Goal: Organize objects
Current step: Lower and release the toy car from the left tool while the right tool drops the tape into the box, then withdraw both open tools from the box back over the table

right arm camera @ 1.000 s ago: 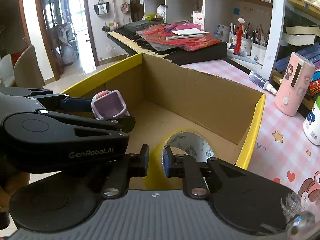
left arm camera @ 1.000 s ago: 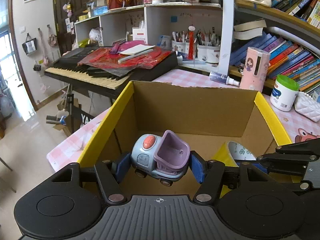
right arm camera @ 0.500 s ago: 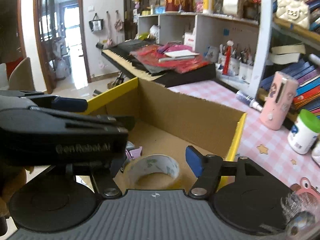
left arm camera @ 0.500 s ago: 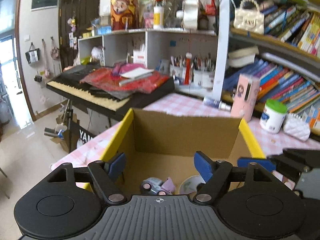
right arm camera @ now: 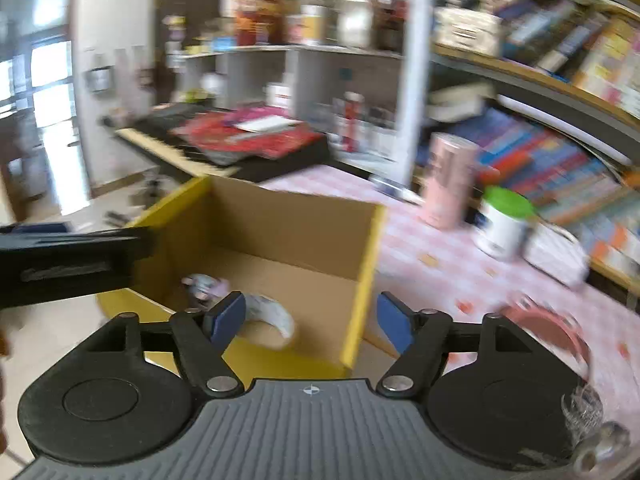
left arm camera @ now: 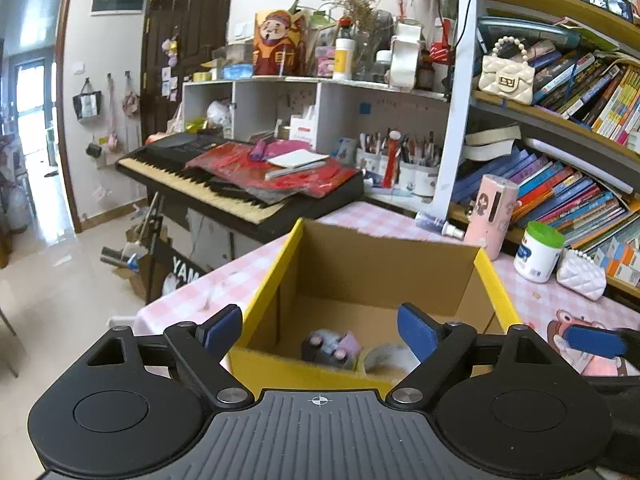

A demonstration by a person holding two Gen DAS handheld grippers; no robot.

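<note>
A cardboard box (left arm camera: 384, 264) with yellow flaps stands on the pink checked table; it also shows in the right wrist view (right arm camera: 288, 224). On its floor lie a small blue and purple toy car (left arm camera: 330, 348), tipped over, and a roll of tape (left arm camera: 386, 356). Both show in the right wrist view, the car (right arm camera: 202, 284) and the tape (right arm camera: 268, 312). My left gripper (left arm camera: 320, 330) is open and empty, above and in front of the box. My right gripper (right arm camera: 310, 320) is open and empty, raised over the box's near right corner. That view is blurred.
A pink tumbler (left arm camera: 490, 212), a white jar with a green lid (left arm camera: 538, 252) and a white quilted pouch (left arm camera: 582, 278) stand on the table before the bookshelf. A keyboard (left arm camera: 224, 184) with red cloth stands at the back left. A pink round object (right arm camera: 548, 332) lies right.
Both grippers opened: the left dropped the toy car and the right dropped the tape roll into the box. Both have since pulled up and back from the box.
</note>
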